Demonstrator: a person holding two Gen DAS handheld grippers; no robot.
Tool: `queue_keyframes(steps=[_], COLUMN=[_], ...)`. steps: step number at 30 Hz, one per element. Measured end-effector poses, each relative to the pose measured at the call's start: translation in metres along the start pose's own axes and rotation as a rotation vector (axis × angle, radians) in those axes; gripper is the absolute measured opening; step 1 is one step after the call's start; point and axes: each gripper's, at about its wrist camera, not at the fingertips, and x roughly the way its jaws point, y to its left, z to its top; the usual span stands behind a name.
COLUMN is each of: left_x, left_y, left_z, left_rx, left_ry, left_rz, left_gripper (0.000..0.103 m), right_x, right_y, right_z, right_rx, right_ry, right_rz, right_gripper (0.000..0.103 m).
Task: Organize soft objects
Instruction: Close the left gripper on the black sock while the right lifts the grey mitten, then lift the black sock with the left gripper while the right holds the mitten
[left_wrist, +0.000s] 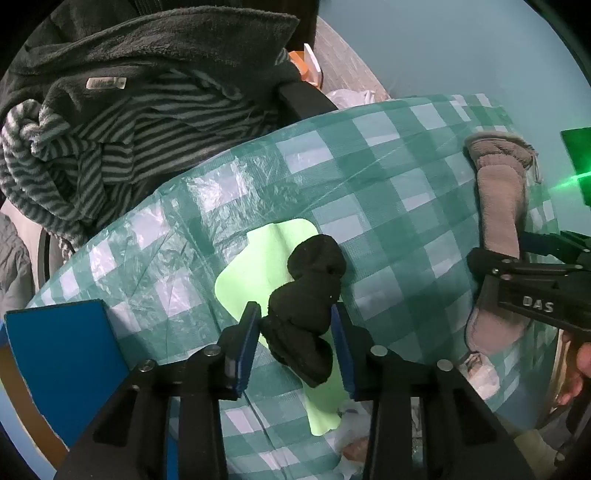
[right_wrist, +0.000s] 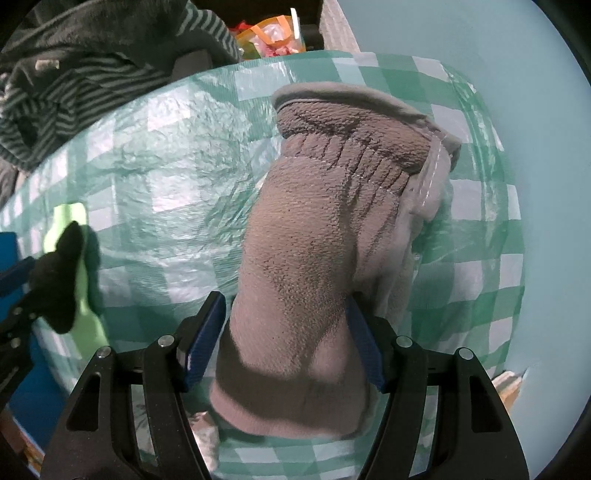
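My left gripper (left_wrist: 295, 314) is shut on a twisted black sock (left_wrist: 308, 295) and holds it over a light green cloth (left_wrist: 258, 266) on the green checked bag (left_wrist: 388, 192). My right gripper (right_wrist: 286, 306) is shut on a grey fleece sock (right_wrist: 317, 240), which stretches forward over the same checked bag (right_wrist: 166, 166). In the left wrist view the grey sock (left_wrist: 498, 206) and the right gripper (left_wrist: 476, 258) show at the right. In the right wrist view the black sock (right_wrist: 59, 277) and the green cloth (right_wrist: 70, 221) show at the left edge.
A pile of dark fleece and striped clothes (left_wrist: 122, 110) lies behind the bag at the left. A blue box (left_wrist: 62, 354) sits at the lower left. An orange plastic bag (right_wrist: 273, 33) stands at the back. A pale blue wall (left_wrist: 461, 48) is at the right.
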Motion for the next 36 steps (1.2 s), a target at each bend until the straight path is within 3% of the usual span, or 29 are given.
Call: queue_keyframes(steps=[6, 9, 11, 17, 27, 36], left_x=[-0.011, -0.015, -0.018, -0.031, -0.058, -0.081], left_y=[0.006, 0.011, 0.014, 0.022, 0.024, 0.025], left_z=[-0.007, -0.011, -0.014, -0.027, -0.052, -0.072], left_rx=[-0.020, -0.039, -0.053, -0.085, -0.118, -0.134], left_ry=[-0.022, -0.026, -0.029, -0.046, -0.088, -0.122], left_rz=[-0.017, -0.035, -0.046, -0.035, -0.029, -0.024], left_gripper=[0.033, 0.033, 0.033, 0.033, 0.033, 0.033], right_x=[0.006, 0.004, 0.002, -0.006, -0.045, -0.078], right_y=[0.013, 0.013, 0.009, -0.010, -0.041, -0.037], right_z=[-0.001, -0.002, -0.004, -0.014, -0.031, -0.048], right_rx=[-0.055, -0.064, -0.063, -0.073, -0.076, -0.134], right_ry=[-0.018, -0.033, -0.044, -0.080, -0.148, -0.175], right_rz=[-0.071, -0.075, -0.081, -0.013, 0.109, 0.154], right_gripper=[0.067, 0.061, 0.046, 0.019, 0.015, 0.015])
